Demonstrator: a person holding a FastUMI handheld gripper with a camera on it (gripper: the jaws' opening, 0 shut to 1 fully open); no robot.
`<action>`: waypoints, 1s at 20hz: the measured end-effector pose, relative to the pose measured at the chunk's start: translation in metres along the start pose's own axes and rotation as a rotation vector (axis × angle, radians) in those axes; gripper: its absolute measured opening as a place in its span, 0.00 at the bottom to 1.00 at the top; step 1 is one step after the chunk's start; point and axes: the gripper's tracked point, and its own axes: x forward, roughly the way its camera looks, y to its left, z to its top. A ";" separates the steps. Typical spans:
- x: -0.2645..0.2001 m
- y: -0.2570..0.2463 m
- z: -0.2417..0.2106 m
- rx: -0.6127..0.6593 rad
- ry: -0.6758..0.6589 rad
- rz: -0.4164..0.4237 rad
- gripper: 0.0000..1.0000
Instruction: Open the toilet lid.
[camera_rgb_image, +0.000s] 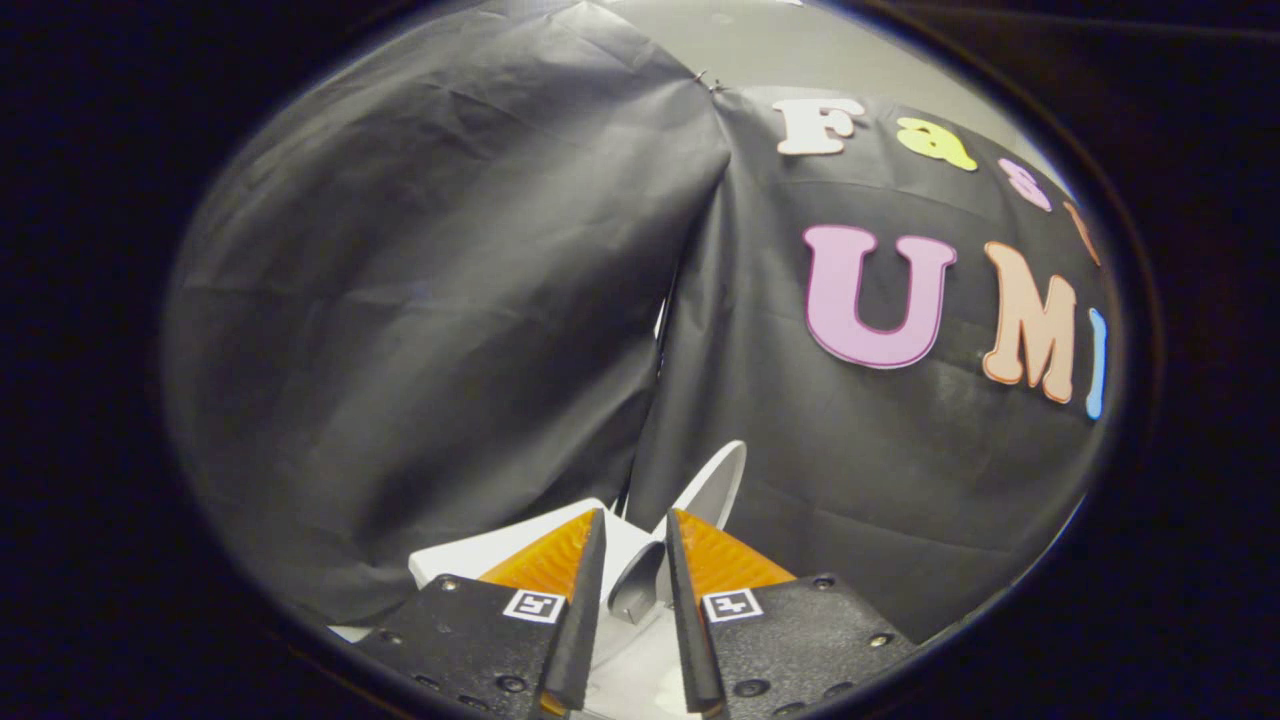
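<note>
The gripper (636, 530) points forward and slightly upward at the corner of the booth, where two sheets of black cloth (450, 300) meet in a vertical seam. Its two fingers (548, 560), orange on their outer faces with dark inner pads, stand close together with only a narrow gap between them, each base carrying a small square marker. The toilet lid (715, 485) is just ahead of the fingertips and slightly to the right of the gap: a white, rounded panel raised steeply, its long axis running from low near the fingers up and away toward the cloth, its rounded free end pointing upward and leaning a little to the right. A curved greyish-white part (640, 585) sits in the gap between the fingers, just below the lid; whether it belongs to the lid or to the seat cannot be told. The pads stand at either side of that part, but whether both press on it is not clear, so I cannot tell if the gripper is clenched on it or merely nearly closed around it. To the left, behind the left finger, a flat white surface of the toilet (470, 555) lies roughly level, with more white showing low between the finger bases.
</note>
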 end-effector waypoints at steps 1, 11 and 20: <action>-0.008 -0.004 0.009 0.022 -0.028 -0.006 0.36; -0.086 -0.110 0.019 0.081 -0.112 -0.338 0.36; -0.210 -0.222 -0.025 0.231 -0.126 -0.692 0.36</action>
